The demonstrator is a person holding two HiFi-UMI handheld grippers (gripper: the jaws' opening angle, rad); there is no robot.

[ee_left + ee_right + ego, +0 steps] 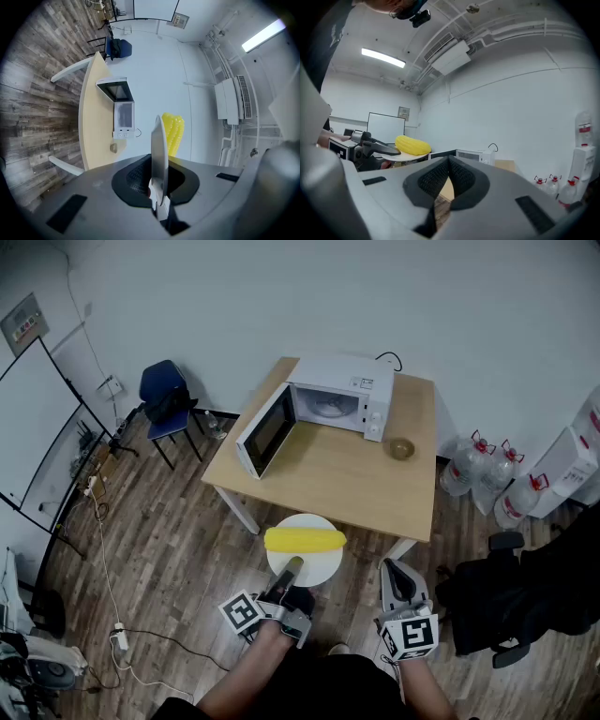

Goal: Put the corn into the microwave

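A yellow corn cob (pixel 306 540) lies on a round white plate (pixel 314 568), held in the air in front of the table's near edge. My left gripper (pixel 291 567) is shut on the plate's near rim. In the left gripper view the plate (pixel 159 154) shows edge-on between the jaws, with the corn (pixel 173 133) beyond it. The white microwave (pixel 336 399) stands at the far side of the wooden table (pixel 356 479), its door (pixel 266 432) swung open to the left. My right gripper (pixel 399 581) hangs shut and empty to the right of the plate; its jaws (pixel 449 163) meet with nothing between them.
A small bowl (pixel 401 448) sits on the table right of the microwave. A blue chair (pixel 167 395) stands far left, water bottles (pixel 478 465) at the right wall, a black office chair (pixel 525 601) near right. Cables (pixel 112 606) run over the wooden floor.
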